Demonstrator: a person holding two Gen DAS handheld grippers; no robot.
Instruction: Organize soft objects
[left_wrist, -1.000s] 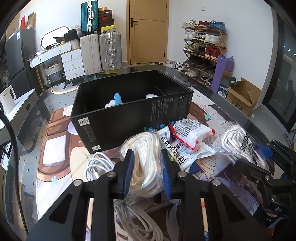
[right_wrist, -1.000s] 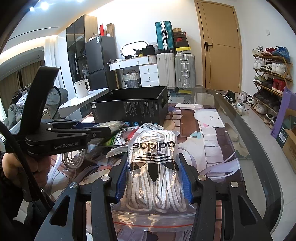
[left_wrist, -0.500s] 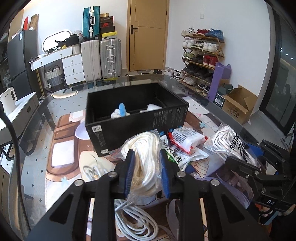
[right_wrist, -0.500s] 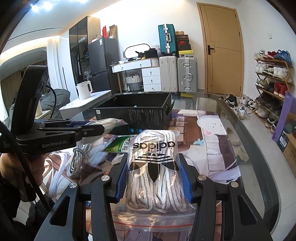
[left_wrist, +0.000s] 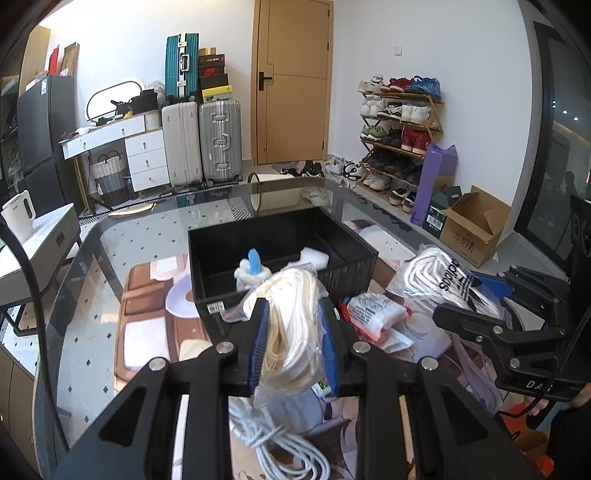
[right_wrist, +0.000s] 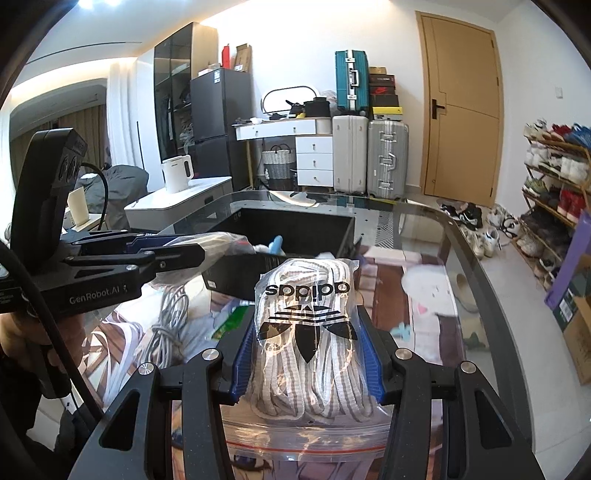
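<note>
Left gripper (left_wrist: 293, 339) is clamped on a clear bag of cream cord (left_wrist: 291, 314), blue pads pressed into both sides, jaws narrow; bag sits centre-low in the left wrist view, lifted off the table, overlapping the near wall of the black box (left_wrist: 280, 258). Right gripper (right_wrist: 306, 354) is closed on a zip bag of white-grey laces (right_wrist: 308, 332) with an adidas logo, jaws a bit wider, pads squeezing the bundle; it fills lower centre of the right wrist view, zip edge hanging below the fingers. Both grippers tilt downward toward the box. In the right wrist view the left gripper enters from mid-left, with a hand (right_wrist: 22, 332) on its grip at the lower left edge. In the left wrist view the right gripper (left_wrist: 476, 302) shows at mid-right with its bag. Box sits at frame centre on a glass table (left_wrist: 122, 236), holding a blue-and-white soft item (left_wrist: 253, 271). A red-white packet (left_wrist: 373, 314) lies right of the box; a loose white cable (left_wrist: 291, 454) lies at bottom centre.
</note>
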